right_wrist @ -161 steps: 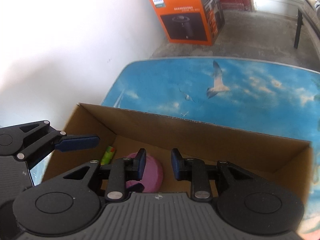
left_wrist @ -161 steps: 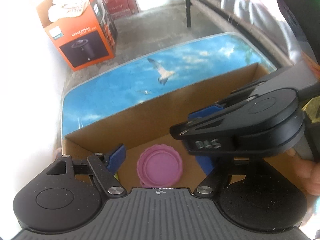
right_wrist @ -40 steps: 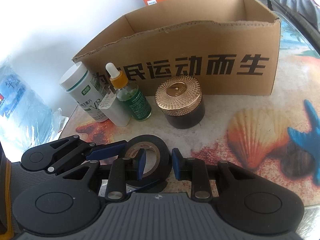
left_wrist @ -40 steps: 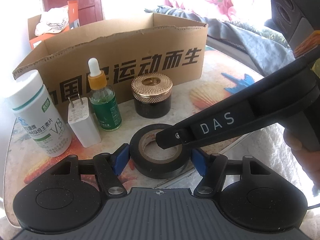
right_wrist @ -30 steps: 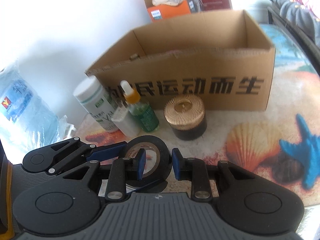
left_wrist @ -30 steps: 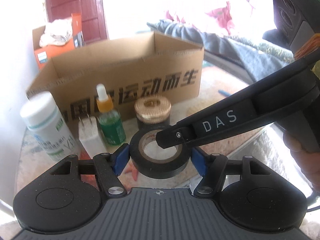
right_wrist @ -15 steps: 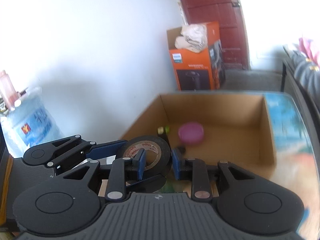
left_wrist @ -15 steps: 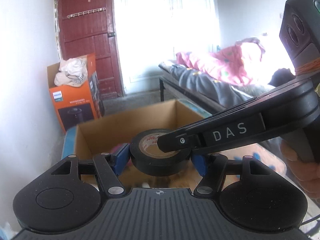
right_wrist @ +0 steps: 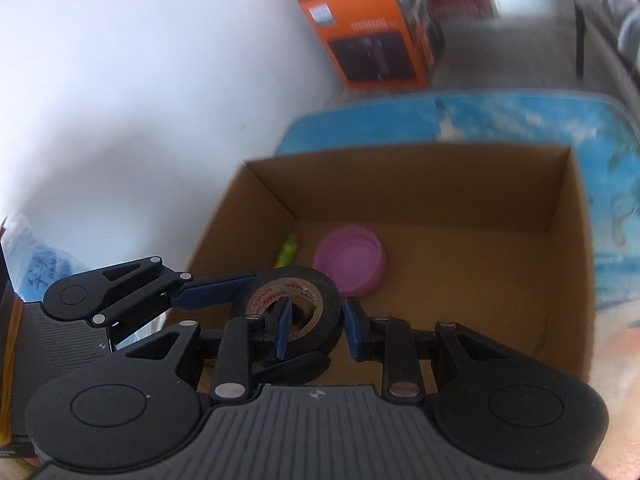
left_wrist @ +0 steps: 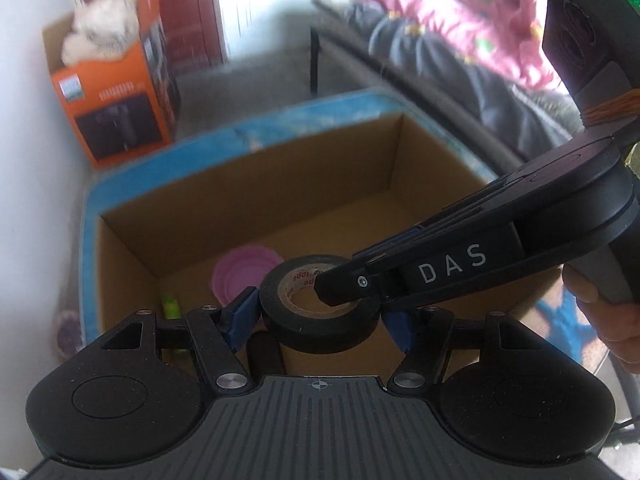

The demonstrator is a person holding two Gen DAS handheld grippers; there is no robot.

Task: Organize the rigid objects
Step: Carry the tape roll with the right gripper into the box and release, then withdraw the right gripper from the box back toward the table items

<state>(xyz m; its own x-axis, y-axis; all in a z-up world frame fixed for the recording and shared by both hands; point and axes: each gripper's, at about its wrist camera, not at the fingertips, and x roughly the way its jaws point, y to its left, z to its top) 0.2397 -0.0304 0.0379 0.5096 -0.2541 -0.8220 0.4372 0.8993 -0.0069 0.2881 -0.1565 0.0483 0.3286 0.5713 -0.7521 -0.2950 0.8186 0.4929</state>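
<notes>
The left gripper sat at lower centre, its blue pads pressed on a held ring's outer sides. The right gripper reached in from the right, pinching the ring's wall, a hand gripping its handle.

Both wrist cameras sit close above the open box and face steeply down into it, the left from the near-left and the right from its right, sharing the tape and lid.
</notes>
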